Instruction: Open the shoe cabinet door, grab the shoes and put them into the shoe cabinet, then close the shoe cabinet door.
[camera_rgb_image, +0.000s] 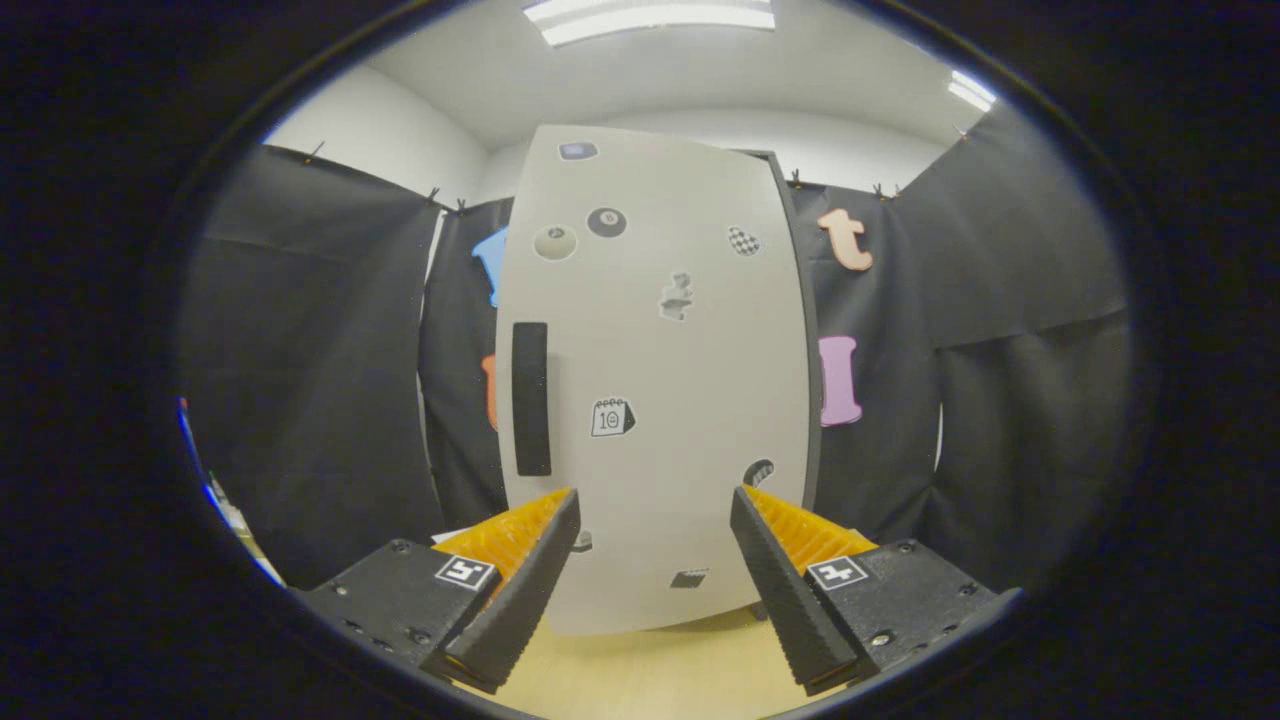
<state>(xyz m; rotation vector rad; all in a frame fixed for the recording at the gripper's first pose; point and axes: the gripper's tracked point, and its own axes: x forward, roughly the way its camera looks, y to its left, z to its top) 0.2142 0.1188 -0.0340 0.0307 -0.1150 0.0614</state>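
A tall pale grey shoe cabinet (650, 380) stands straight ahead of my fingers, its door shut and dotted with several small stickers. A black vertical handle (531, 398) sits on the door's left side, just above my left fingertip. My gripper (653, 497) is open, with orange and black fingers (530, 560) spread wide and nothing between them. The cabinet's lower front shows through the gap.
The cabinet rests on a light wooden surface (640, 670) that runs under my fingers. Black cloth walls (310, 370) close in on both sides and behind the cabinet. Ceiling lights glow above.
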